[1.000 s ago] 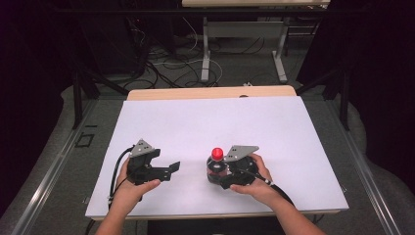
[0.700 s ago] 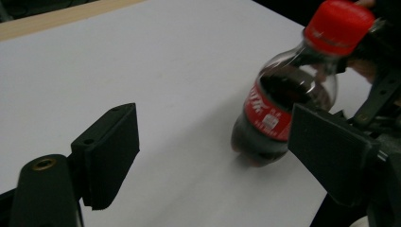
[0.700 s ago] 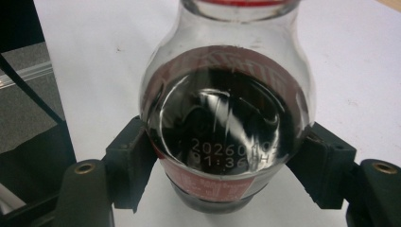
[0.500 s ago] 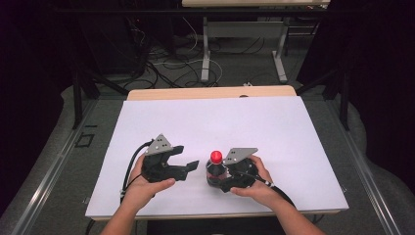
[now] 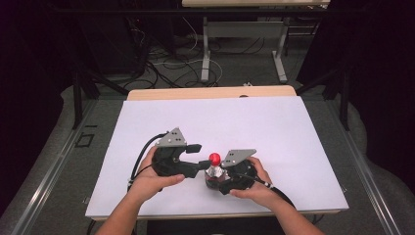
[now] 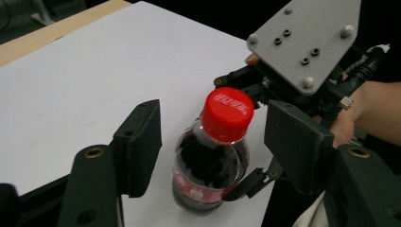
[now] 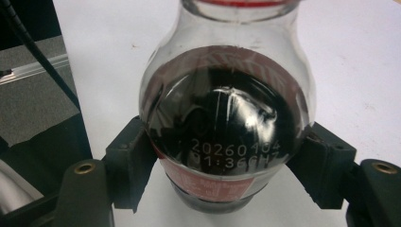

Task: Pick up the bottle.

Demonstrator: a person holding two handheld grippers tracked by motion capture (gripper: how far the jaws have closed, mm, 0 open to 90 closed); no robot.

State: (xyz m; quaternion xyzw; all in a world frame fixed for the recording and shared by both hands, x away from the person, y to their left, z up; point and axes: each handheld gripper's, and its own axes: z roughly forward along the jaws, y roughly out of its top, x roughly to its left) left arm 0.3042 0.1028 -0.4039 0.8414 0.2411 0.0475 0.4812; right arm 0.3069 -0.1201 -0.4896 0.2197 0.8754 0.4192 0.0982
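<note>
A small cola bottle (image 5: 213,171) with a red cap (image 5: 214,157) stands upright on the white table (image 5: 235,127), near its front edge. My right gripper (image 5: 215,178) is shut on the bottle's body (image 7: 227,127), one jaw on each side at the red label. My left gripper (image 5: 198,156) is open at the bottle's left. In the left gripper view the red cap (image 6: 227,112) and the bottle's neck sit between its two spread jaws, and neither jaw touches them. The dark drink fills the bottle (image 6: 208,175) up to the shoulder.
White paper covers the table, with a wooden strip (image 5: 210,93) showing along the far edge. Behind the table are desk legs (image 5: 207,44) and loose cables (image 5: 166,63) on the floor. A black cable (image 5: 142,156) trails from the left gripper.
My left gripper has moved right across the table until its open jaws flank the bottle's cap. The right gripper and the bottle have stayed put.
</note>
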